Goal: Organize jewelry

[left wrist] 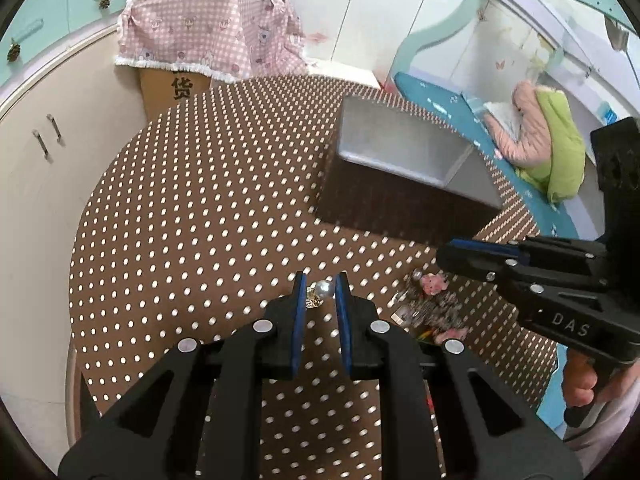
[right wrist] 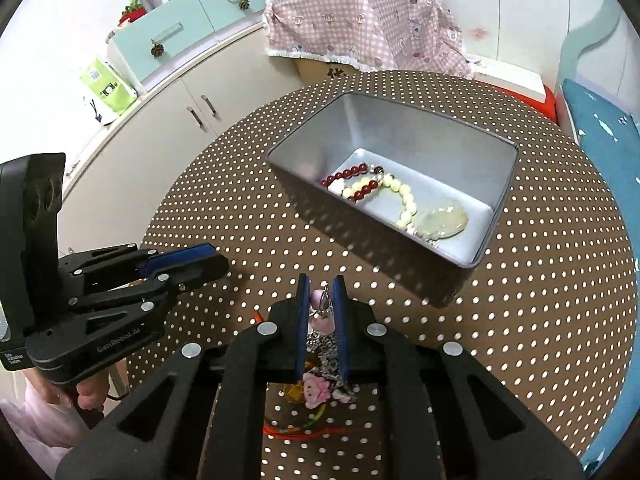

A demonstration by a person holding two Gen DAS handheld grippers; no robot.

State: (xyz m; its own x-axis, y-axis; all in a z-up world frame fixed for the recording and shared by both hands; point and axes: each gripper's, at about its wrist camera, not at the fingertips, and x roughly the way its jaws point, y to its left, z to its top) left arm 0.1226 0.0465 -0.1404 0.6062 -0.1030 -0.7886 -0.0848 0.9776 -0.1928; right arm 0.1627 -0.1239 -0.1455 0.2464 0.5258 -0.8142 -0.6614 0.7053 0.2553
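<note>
My left gripper [left wrist: 321, 286] is shut on a pearl and gold earring [left wrist: 320, 293], held just above the brown dotted tablecloth [left wrist: 200, 220]. It also shows in the right wrist view [right wrist: 200, 262]. My right gripper [right wrist: 321, 286] is shut on a pink and silver charm piece [right wrist: 322, 312] whose chain and pink bear charms [right wrist: 316, 392] hang below. It also shows in the left wrist view [left wrist: 452, 254] above that jewelry [left wrist: 432, 300]. A grey metal box [right wrist: 496, 224] holds a red and cream bead bracelet [right wrist: 360, 186] and a pale jade pendant [right wrist: 444, 220].
The box [left wrist: 400, 196] stands on the far right half of the round table. An orange cord [right wrist: 304, 428] lies on the cloth under my right gripper. A pink checked cloth over a carton [left wrist: 208, 36], white cupboards [left wrist: 40, 184] and a bed [left wrist: 540, 152] surround the table.
</note>
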